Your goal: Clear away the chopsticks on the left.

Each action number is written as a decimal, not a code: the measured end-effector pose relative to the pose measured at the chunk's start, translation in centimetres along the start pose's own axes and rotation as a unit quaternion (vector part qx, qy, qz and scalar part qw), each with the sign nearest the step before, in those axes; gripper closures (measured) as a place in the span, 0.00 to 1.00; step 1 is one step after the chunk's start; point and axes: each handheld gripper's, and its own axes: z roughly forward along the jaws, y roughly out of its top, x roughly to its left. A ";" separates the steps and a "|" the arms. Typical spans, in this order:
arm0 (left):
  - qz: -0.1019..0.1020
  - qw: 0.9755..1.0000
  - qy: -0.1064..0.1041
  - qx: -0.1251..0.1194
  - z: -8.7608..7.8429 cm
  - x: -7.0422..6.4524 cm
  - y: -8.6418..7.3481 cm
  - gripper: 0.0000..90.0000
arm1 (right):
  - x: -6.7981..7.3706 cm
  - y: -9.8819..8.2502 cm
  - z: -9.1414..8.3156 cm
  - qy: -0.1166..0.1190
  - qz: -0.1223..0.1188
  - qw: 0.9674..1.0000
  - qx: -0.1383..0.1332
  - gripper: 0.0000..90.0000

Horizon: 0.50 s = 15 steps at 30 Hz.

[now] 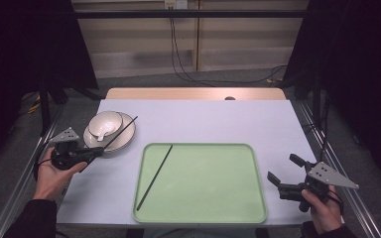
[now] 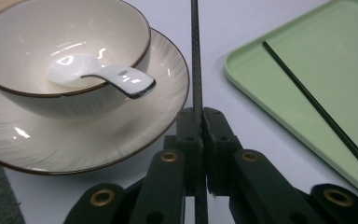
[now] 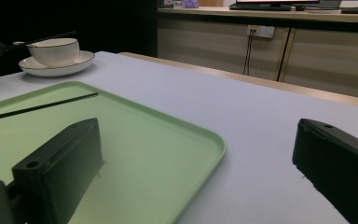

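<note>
At the table's left edge, the person's left hand (image 1: 54, 173) lies palm up, cradling the left gripper (image 1: 98, 151), whose jaws are pressed together on a black chopstick (image 1: 121, 131) that slants up and away over the rim of a cream plate (image 1: 125, 139). A matching bowl (image 1: 105, 122) sits on that plate with a white ceramic spoon (image 2: 107, 77) resting inside, its handle over the bowl's rim. A second chopstick (image 1: 155, 176) lies diagonally along the left part of the pale green tray (image 1: 258, 198), which sits near the table's front edge. At the right front corner, the right hand (image 1: 322, 210) grips the right gripper (image 1: 284, 168) with its jaws spread wide and nothing between them, pointing toward the tray from just beyond its right rim. The lavender table cover (image 1: 218, 121) lies bare behind the tray.
</note>
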 end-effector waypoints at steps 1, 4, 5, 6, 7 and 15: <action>-0.001 1.000 0.004 -0.004 -0.2 -0.1 0.0 0.96 | 0.0 0.0 0.0 -0.001 0.000 1.000 -0.001 0.01; -0.012 1.000 0.005 -0.006 -0.5 -0.6 -0.1 0.96 | 0.0 0.0 0.1 -0.001 -0.001 1.000 0.000 0.01; -0.017 1.000 0.011 -0.008 -0.6 -0.9 -0.1 0.96 | 0.0 0.0 0.0 0.000 0.000 1.000 0.000 0.01; -0.019 1.000 0.007 -0.011 -0.7 -1.0 -0.1 0.96 | 0.0 0.0 0.1 -0.001 -0.001 1.000 0.000 0.01; -0.021 1.000 0.007 -0.013 -0.8 -1.3 -0.1 0.96 | 0.0 0.0 0.1 -0.001 -0.001 1.000 0.000 0.01; -0.038 0.999 0.027 -0.029 -1.4 -3.5 0.2 0.96 | 0.0 0.0 0.0 -0.001 0.000 1.000 -0.001 0.01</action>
